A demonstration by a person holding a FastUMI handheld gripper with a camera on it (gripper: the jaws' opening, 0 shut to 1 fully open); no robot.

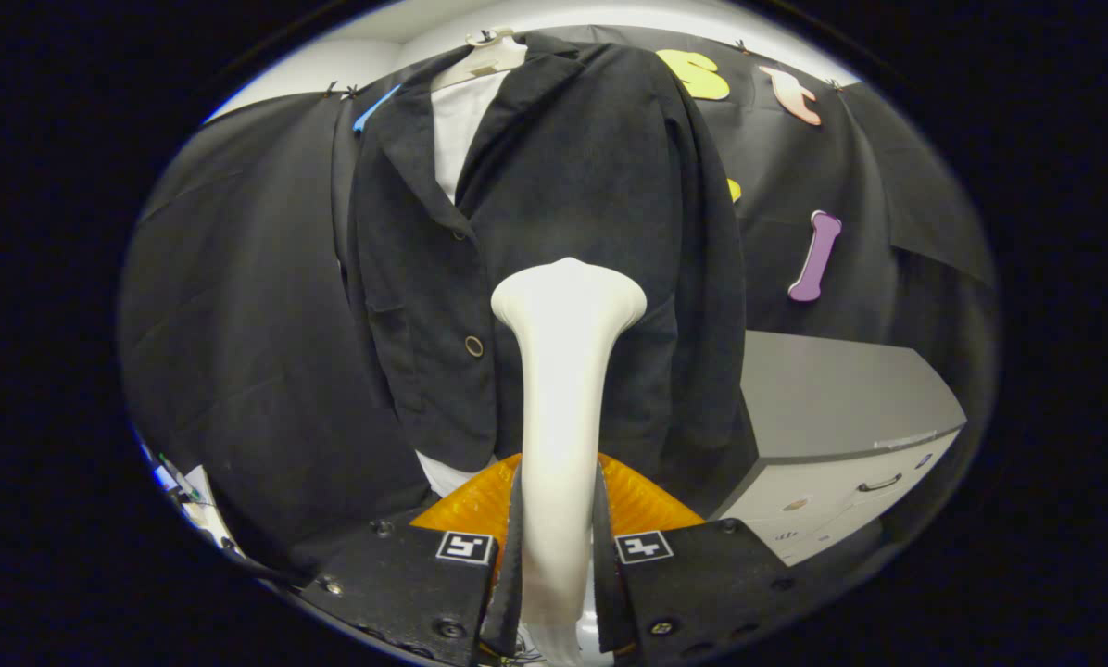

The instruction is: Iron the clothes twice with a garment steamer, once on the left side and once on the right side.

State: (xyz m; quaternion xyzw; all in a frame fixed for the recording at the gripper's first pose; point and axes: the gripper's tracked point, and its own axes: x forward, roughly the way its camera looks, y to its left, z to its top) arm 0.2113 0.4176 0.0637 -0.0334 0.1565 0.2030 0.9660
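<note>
The gripper (559, 537) has its jaws narrowed to a slim gap and clenched on the garment steamer (561, 398), one finger pressing each side of its white handle. The handle fills the gap between the jaws completely and runs on below them. From the grasp the steamer's long axis runs straight ahead, away from the gripper, with the shaft widening into a flared head (568, 292) at the far end. That head points at the dark jacket (554, 185) and sits over the panel on the right of the buttoned front edge, about level with the lower button (473, 346); whether it touches the cloth cannot be told. Behind the fingers, under the shaft, lies an orange ribbed part (642, 505). The jacket hangs upright on a pale hanger (484, 56), over a white shirt (461, 130) that shows at the collar opening and below the hem. To the right of the jacket, further back, stands a grey cabinet (841, 408) with a drawer handle (878, 483).
</note>
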